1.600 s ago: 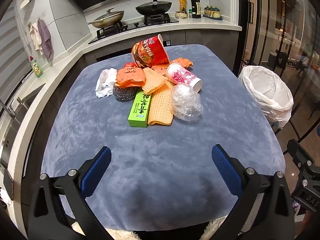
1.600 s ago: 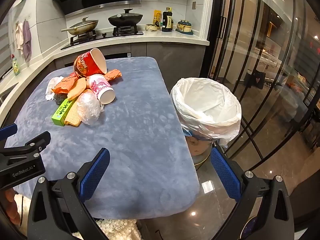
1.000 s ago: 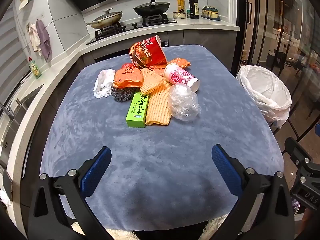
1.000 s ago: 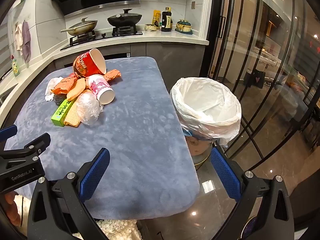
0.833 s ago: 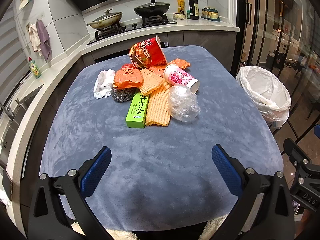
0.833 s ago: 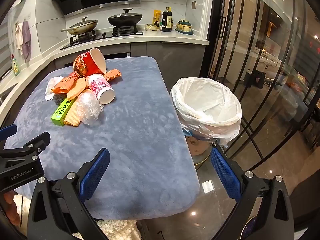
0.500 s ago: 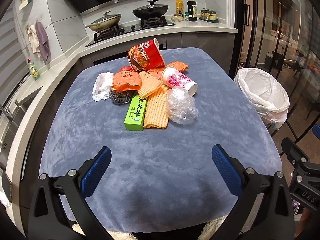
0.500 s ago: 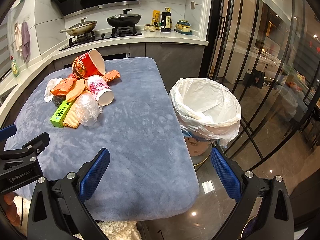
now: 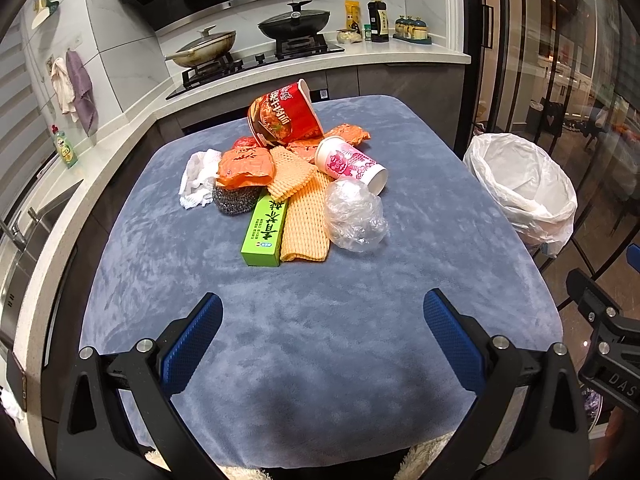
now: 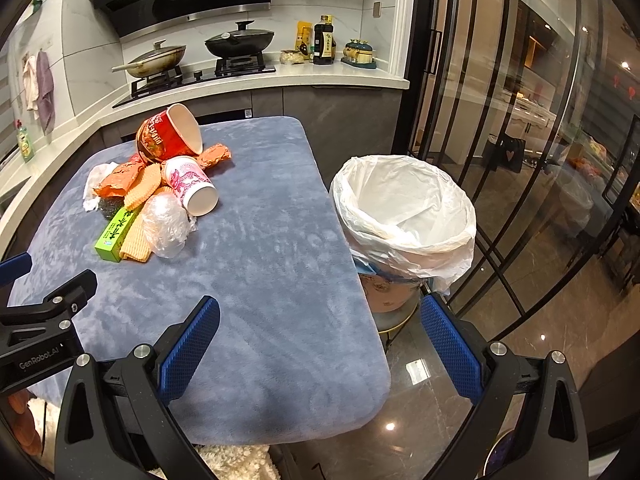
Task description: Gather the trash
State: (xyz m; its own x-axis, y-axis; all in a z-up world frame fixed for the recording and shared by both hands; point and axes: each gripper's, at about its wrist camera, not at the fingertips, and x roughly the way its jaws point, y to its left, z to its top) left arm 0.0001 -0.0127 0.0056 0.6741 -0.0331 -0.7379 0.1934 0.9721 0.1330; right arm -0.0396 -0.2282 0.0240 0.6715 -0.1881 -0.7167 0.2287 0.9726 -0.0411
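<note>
A heap of litter, with a crumpled clear plastic bag [image 9: 355,216] and a green rectangular carton [image 9: 265,229] nearest, lies mid-frame on the blue-grey plush-covered table [image 9: 320,340], well apart from the white-lined waste bin [image 10: 404,216] at right. Best approach, seemingly: take the near, loose pieces first, one at a time. The left gripper [image 9: 322,334] and right gripper [image 10: 320,336] hover at bottom of frame, jaws spread wide, holding and touching nothing.

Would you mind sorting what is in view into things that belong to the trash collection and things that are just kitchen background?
Belongs to the job:
- red noodle cup
- pink paper cup
- green box
- clear plastic wad
- orange foam netting
- steel scourer
- lined bin

Just lying about:
- black wok
- soy sauce bottle
- hanging towels
</note>
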